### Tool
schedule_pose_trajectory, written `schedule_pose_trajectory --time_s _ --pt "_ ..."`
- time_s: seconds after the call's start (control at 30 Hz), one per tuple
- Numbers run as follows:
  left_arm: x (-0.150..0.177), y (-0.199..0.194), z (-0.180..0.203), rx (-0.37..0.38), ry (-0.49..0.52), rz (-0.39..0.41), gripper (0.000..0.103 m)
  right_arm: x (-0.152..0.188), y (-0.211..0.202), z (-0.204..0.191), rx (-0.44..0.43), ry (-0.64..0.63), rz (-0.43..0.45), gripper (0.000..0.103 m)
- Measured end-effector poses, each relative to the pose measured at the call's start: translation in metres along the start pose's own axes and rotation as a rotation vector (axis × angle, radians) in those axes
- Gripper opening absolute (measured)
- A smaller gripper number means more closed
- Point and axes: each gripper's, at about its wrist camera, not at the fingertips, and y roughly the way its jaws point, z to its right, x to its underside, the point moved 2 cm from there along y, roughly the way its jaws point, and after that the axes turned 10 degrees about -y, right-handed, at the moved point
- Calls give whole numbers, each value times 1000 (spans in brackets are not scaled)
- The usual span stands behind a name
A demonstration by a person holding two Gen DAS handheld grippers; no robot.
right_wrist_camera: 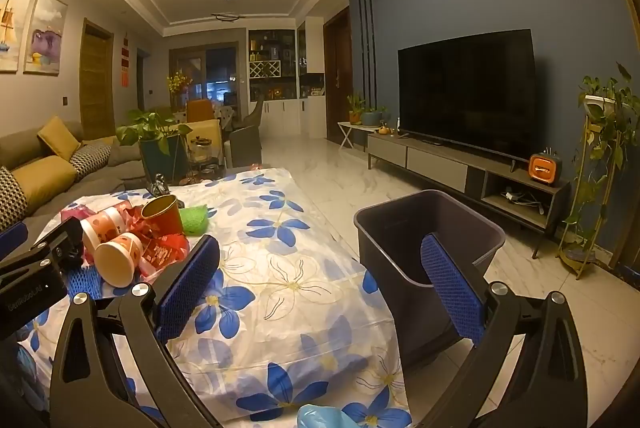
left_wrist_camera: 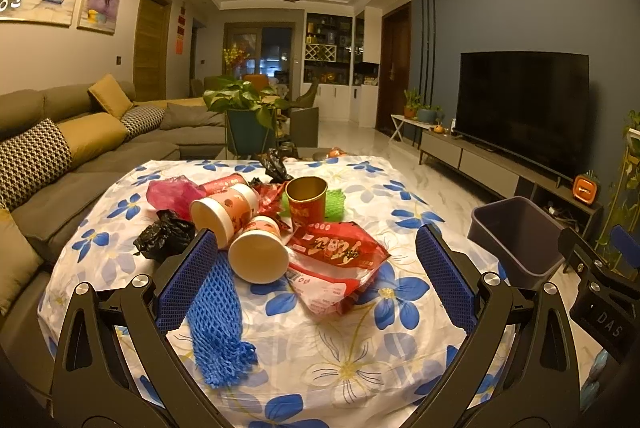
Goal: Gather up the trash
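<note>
You can read "DAS" in pale letters on the black body of the right gripper (left_wrist_camera: 608,322) at the left wrist view's edge. The red snack wrapper (left_wrist_camera: 338,252) on the table carries large gold Chinese characters, too distorted to make out.

Grey sofa (left_wrist_camera: 80,147); potted plant (left_wrist_camera: 240,103); dark television (right_wrist_camera: 468,91).

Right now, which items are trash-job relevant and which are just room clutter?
Job: two tipped paper cups, red snack wrapper, blue foam net, black plastic bag, dark grey bin.
Not job: black TV, potted plant, orange clock.
</note>
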Motion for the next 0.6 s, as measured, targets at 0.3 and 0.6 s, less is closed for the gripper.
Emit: schedule_pose_trajectory --time_s 0.3,0.6 --pt "1 0 -1 -1 -3 -1 97 0 1 1 -3 3 2 98" --pt "2 0 -2 -3 -6 1 97 -2 -2 0 2 0 16 98"
